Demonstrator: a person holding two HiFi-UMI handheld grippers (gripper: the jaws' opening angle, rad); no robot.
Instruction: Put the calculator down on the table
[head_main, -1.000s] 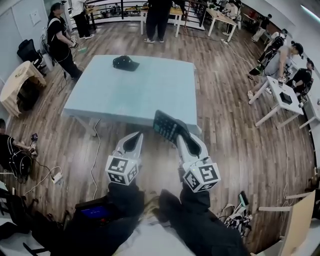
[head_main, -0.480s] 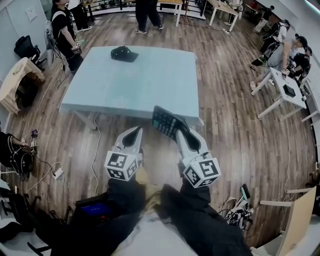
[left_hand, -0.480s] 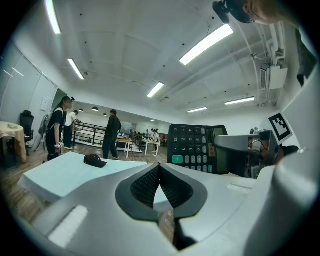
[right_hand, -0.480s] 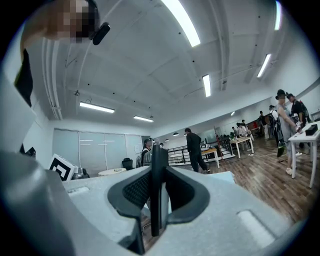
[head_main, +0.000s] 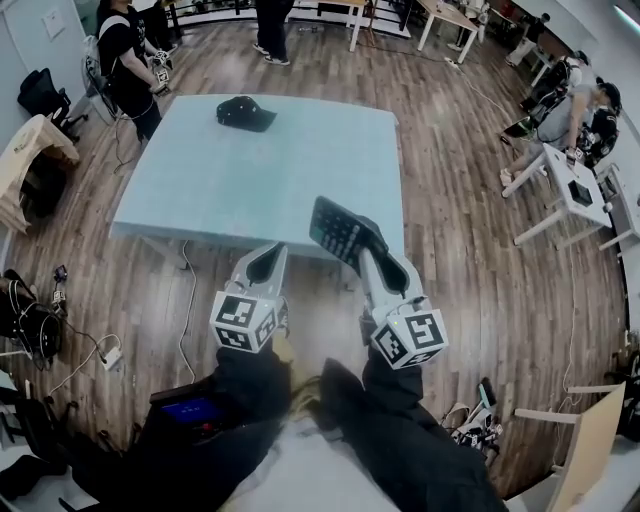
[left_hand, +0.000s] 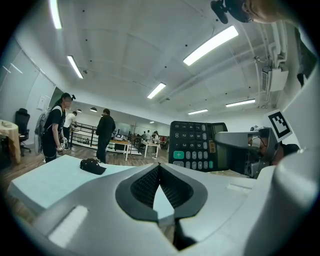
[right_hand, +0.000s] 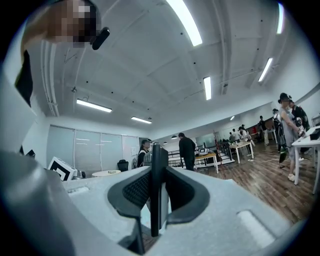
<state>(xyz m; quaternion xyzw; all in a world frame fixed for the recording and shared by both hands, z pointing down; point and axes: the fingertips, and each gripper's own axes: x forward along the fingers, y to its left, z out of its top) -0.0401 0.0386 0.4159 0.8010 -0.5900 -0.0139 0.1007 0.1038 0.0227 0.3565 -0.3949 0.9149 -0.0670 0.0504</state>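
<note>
Two claws in the head view, and both have closed in on the counter (head_main: 250, 180) since a second ago. Its near edge now sits right at their tips, where a strip of wooden floor (head_main: 470, 280) showed before. The right claw (head_main: 368, 252) is clamped on the calculator (head_main: 338, 228), and the right gripper view shows it edge-on with a pad pressing each side. Same grip as before, no change there. The calculator is tilted, keys facing upward, held in the air at lower centre of the frame. It now reaches further over the counter's near right corner than it did. It isn't lying on the counter. The left claw (head_main: 268, 252) is closed, tips together, nothing in it, just left of the right one. A black cap (head_main: 245, 113) lies at the counter's far side, upper left, well apart from the calculator.
</note>
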